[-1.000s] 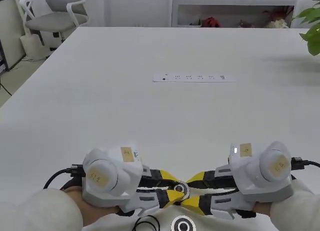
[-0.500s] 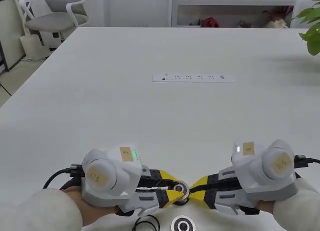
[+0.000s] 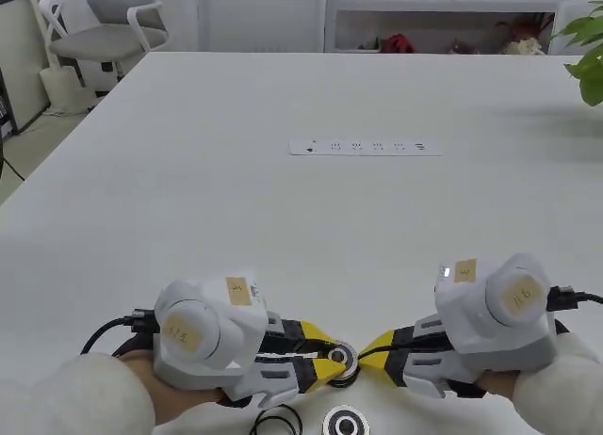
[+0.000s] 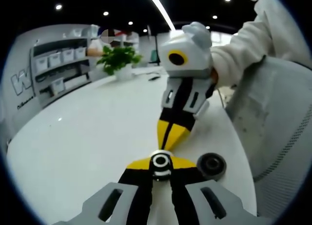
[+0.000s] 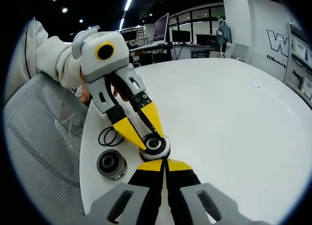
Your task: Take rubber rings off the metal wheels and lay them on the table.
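Note:
A small metal wheel with a dark rubber band round it is held just above the white table near its front edge. My left gripper is shut on that wheel, pinching it from the left. My right gripper is shut, and its yellow tips meet the wheel's rim from the right. Whether they pinch the rubber band is hidden. A second wheel lies on the table nearer me. Loose black rubber rings lie to its left.
A white power strip lies across the middle of the table. An office chair stands beyond the far left corner and plant leaves hang in at the right. The table's front edge is close under my hands.
My right gripper's jaws, spread beside the wheel a second ago, have shut at its rim, and its body has shifted slightly to the right. The left gripper has stayed put on the wheel.

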### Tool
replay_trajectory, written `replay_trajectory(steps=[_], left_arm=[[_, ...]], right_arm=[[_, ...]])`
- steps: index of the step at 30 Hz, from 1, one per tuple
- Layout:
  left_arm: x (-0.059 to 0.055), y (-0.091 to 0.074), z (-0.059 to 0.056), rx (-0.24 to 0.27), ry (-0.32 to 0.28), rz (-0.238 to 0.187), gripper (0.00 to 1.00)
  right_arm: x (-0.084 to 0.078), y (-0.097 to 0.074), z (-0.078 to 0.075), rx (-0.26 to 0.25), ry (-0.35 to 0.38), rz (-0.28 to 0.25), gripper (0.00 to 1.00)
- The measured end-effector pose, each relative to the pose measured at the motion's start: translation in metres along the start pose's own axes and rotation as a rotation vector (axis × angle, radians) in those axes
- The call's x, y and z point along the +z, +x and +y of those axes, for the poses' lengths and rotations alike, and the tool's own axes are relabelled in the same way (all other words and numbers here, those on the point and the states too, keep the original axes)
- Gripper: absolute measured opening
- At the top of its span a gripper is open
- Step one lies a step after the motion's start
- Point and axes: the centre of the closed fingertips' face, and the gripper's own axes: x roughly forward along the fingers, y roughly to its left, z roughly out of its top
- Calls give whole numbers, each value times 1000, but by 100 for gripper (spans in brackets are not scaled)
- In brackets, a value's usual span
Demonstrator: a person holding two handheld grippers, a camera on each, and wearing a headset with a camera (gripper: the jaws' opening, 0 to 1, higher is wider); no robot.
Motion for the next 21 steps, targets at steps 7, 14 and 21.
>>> replay_trajectory(steps=[7,14,21], left_arm=[[0,0,-1,-1,4,1,14],[0,0,-1,-1,6,2,14],[0,-1,-1,-2,4,-2,14]], right_arm=[[2,-3,-2,3,113,-20,0],[9,-6,-3,21,234,-63,0],[13,-5,2,31,258,-74,0]])
